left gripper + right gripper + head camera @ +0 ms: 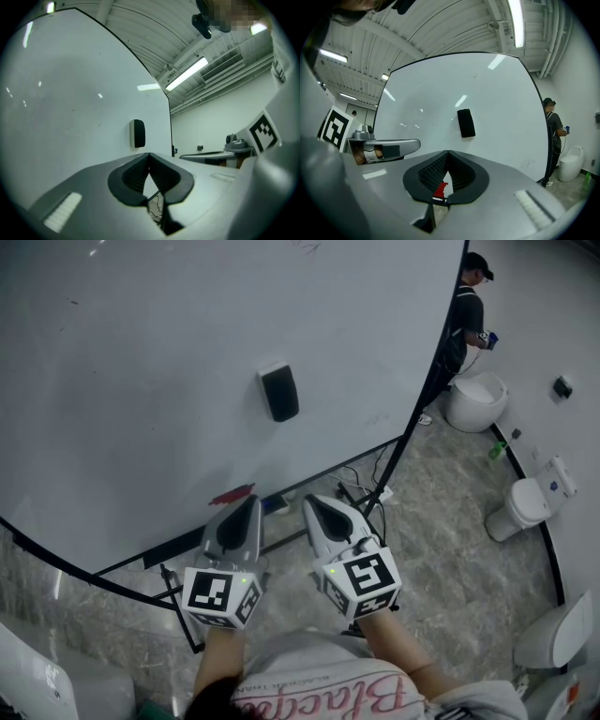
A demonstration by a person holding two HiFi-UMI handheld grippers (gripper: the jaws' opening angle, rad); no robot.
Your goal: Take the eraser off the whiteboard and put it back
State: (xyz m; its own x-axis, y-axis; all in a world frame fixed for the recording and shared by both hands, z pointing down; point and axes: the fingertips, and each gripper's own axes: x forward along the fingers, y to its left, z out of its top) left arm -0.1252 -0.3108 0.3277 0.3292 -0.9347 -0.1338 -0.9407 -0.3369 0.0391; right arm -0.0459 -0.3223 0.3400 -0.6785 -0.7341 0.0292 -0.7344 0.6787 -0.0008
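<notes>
A black eraser clings to the big whiteboard, upright and apart from both grippers. It also shows in the left gripper view as the eraser and in the right gripper view as the eraser. My left gripper and right gripper hover side by side below the board's lower edge, pointing at it. Both are shut with the jaw tips touching and nothing held. The eraser sits above and between them in the head view.
A red marker lies on the board's tray. Cables trail on the marble floor under the stand. A person stands at the board's right end, near white toilets along the wall.
</notes>
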